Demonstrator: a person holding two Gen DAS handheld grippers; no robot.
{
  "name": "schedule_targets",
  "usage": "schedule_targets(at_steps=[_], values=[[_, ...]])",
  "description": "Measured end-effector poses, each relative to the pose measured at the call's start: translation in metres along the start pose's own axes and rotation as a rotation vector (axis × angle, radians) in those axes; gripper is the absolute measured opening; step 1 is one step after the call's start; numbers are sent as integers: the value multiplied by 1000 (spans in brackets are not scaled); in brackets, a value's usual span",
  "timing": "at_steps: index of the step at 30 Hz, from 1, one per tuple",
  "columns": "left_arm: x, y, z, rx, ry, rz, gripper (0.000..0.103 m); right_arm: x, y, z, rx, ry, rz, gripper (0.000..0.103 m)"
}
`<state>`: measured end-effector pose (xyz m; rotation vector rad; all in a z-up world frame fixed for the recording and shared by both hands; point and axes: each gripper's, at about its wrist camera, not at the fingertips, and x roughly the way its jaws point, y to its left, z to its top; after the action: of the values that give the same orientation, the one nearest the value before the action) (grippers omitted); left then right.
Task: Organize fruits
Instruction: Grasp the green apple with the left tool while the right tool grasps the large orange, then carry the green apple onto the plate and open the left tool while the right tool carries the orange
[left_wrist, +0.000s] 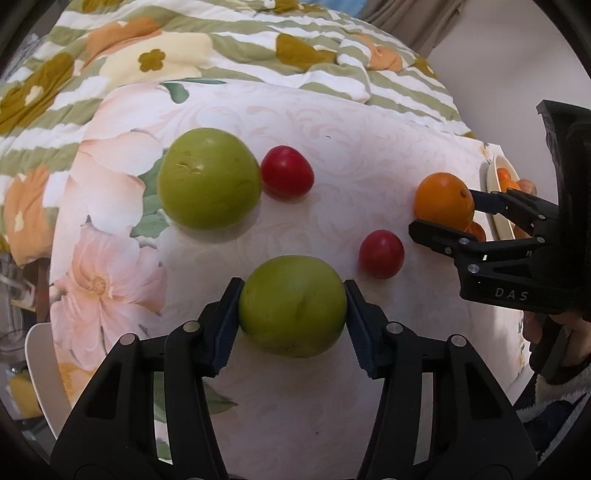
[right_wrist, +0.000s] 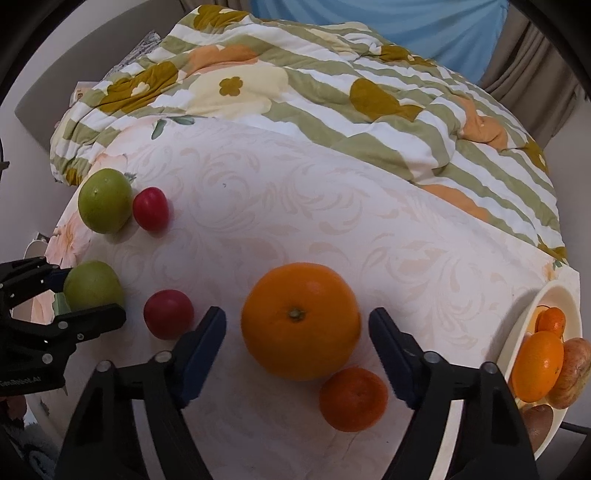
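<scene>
On the flowery white tablecloth (left_wrist: 369, 147), the left gripper (left_wrist: 291, 314) squeezes the near round green apple (left_wrist: 291, 306) to carry it. The right gripper (right_wrist: 297, 332) is wide open around the big round orange (right_wrist: 301, 319), not touching. A cream bowl (right_wrist: 554, 295) waits far right.

Floral-print white cloth-covered surface (right_wrist: 332, 221) carries two green apples (left_wrist: 208, 182), two red plums (left_wrist: 287, 171), large orange (right_wrist: 301, 320), small tangerine (right_wrist: 353, 398), cream oval bowl (right_wrist: 524, 332).

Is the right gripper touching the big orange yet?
Apart. The right wrist view shows bare tablecloth between each finger of the right gripper and the big orange.
</scene>
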<state>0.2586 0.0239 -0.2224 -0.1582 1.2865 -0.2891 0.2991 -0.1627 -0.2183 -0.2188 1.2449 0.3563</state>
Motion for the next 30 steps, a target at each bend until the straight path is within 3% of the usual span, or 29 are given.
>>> schedule_targets(at_steps=[3, 10, 18, 30], values=[[-2, 3, -2, 0, -4, 6, 60, 2, 2, 0, 2, -5, -1, 73], [-8, 9, -5, 2, -13, 28, 60, 2, 2, -3, 0, -30, -31, 56], [-21, 9, -7, 0, -49, 42, 60, -11, 2, -6, 7, -86, -8, 55], [-62, -6, -9, 35, -134, 51, 60, -66, 6, -21, 53, -178, -20, 55]])
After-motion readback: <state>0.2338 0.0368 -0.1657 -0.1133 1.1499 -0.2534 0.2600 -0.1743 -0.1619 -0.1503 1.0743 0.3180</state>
